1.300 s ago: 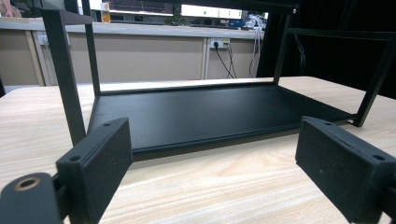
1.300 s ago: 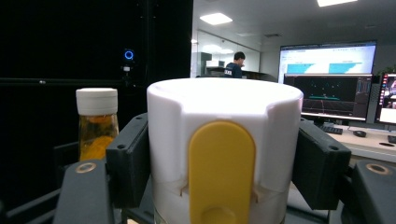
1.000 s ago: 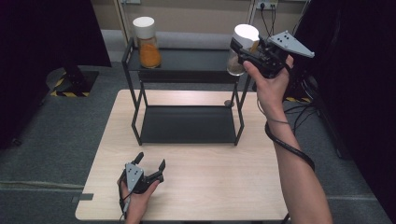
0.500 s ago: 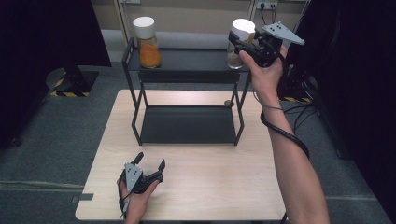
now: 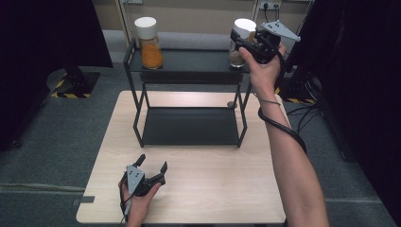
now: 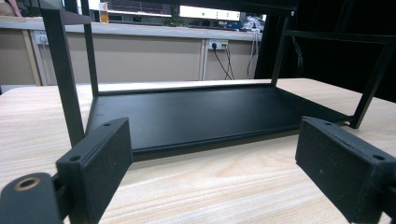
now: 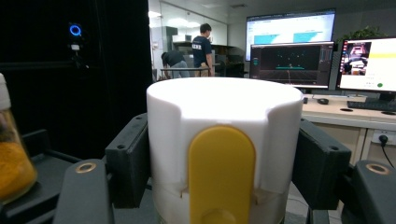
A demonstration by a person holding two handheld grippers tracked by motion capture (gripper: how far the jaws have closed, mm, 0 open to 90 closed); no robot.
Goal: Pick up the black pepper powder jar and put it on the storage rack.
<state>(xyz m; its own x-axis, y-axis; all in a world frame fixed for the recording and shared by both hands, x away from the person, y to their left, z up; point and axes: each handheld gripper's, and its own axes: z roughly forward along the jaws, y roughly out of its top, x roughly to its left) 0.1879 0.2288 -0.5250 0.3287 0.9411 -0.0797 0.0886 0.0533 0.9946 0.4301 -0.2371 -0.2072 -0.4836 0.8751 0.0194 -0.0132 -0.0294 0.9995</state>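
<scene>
The right gripper (image 7: 224,182) is squeezing the white lid (image 7: 224,126) of a jar (image 5: 238,52) between its jaws. If the squeeze is weak, the jar could be slipping down onto the rack (image 5: 189,71). The left gripper (image 5: 150,170) is resting with jaws spread wide, holding nothing.

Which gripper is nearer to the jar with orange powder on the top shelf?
Right. The right gripper is on the same shelf as the orange jar; the left gripper rests low on the table.
</scene>
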